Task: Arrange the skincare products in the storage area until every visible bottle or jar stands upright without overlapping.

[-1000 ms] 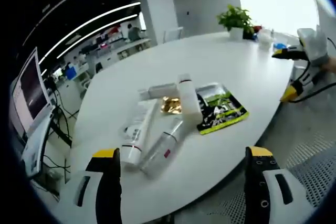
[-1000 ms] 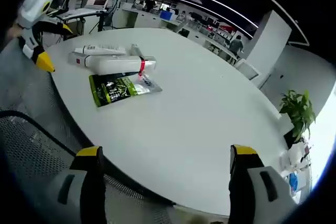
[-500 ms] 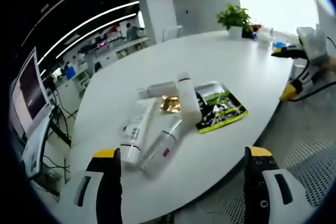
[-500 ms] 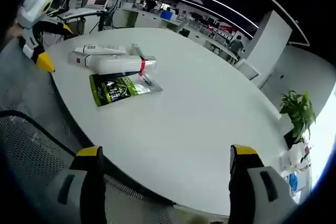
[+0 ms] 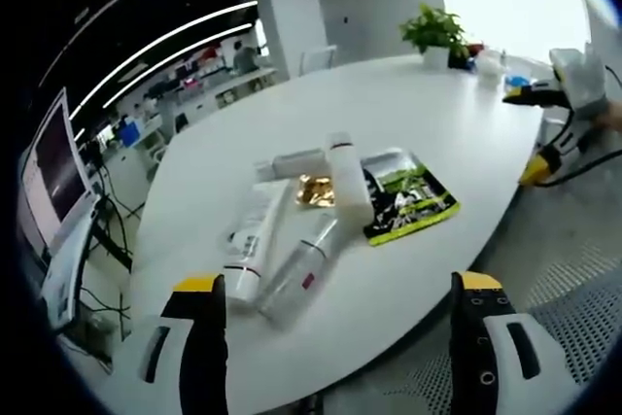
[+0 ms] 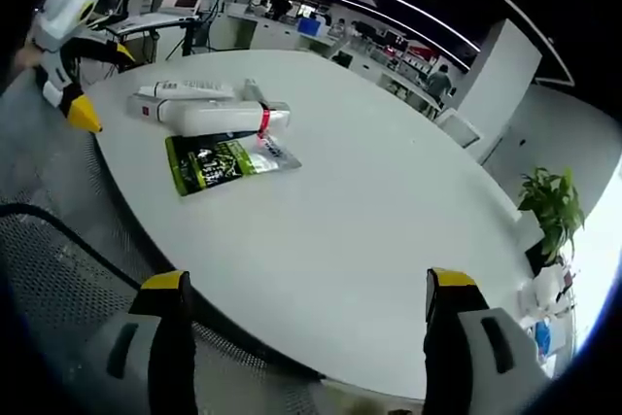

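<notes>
**Two views across one table, from opposite ends**

Left gripper view looks from off the table's edge, between its own wide-apart jaws, down at the white table (image 5: 418,114), with the pile of skincare products (image 5: 311,211) just ahead of the jaw tips. Right gripper view faces across the same table (image 6: 369,230) from another edge, the same pile (image 6: 209,133) far beyond its left jaw. Each view catches the opposite gripper at its margin

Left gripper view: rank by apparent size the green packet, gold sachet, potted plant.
1. green packet
2. potted plant, though it sits far back on the table, so its real size is unsure
3. gold sachet
</notes>
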Motion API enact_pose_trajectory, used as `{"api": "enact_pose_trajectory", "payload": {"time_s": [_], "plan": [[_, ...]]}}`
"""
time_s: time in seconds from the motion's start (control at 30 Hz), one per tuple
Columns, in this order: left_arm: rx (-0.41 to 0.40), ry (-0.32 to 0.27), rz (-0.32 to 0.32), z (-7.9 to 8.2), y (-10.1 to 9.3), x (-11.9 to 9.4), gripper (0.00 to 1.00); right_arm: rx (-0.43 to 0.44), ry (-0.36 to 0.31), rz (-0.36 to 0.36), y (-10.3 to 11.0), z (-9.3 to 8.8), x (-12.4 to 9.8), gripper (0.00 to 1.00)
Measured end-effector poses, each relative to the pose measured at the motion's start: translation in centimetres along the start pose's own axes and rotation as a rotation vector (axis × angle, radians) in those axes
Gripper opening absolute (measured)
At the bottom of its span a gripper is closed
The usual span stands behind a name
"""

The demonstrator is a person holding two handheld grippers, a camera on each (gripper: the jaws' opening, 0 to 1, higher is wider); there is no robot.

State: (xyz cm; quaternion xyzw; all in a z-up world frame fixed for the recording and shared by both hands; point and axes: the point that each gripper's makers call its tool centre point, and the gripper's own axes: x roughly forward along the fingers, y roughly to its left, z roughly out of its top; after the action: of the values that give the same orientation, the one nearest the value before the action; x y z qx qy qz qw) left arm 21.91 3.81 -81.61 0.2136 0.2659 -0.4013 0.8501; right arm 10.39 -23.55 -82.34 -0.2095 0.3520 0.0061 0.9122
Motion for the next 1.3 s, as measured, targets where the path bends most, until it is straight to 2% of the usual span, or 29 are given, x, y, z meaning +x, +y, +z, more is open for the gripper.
{"api": "enact_pose_trajectory", "payload": {"time_s": [0.33,0.67,0.8,0.93,1.3], "plan": [[0.001,-0.011,0.003,0.2,0.11,-0.03,0.93,-0.003,-0.002,0.002,0.03,0.05,0.02,1.0],[0.008,0.003,0.008,0.03,0.13,0.01,0.92,-0.005,-0.006,0.004,-0.01,0.09,0.03,1.0],[0.009,-0.012,0.012,0.27,0.16,-0.07,0.93,-0.005,-0.014,0.004,-0.03,0.19,0.02,1.0],[0.016,0.012,0.014,-0.08,0.17,0.03,0.93,-0.004,-0.014,0.012,0.05,0.15,0.05,1.0],[0.01,0.005,0.016,0.08,0.16,0.03,0.92,-0.016,-0.021,0.033,0.29,0.26,0.19,1.0]]}}
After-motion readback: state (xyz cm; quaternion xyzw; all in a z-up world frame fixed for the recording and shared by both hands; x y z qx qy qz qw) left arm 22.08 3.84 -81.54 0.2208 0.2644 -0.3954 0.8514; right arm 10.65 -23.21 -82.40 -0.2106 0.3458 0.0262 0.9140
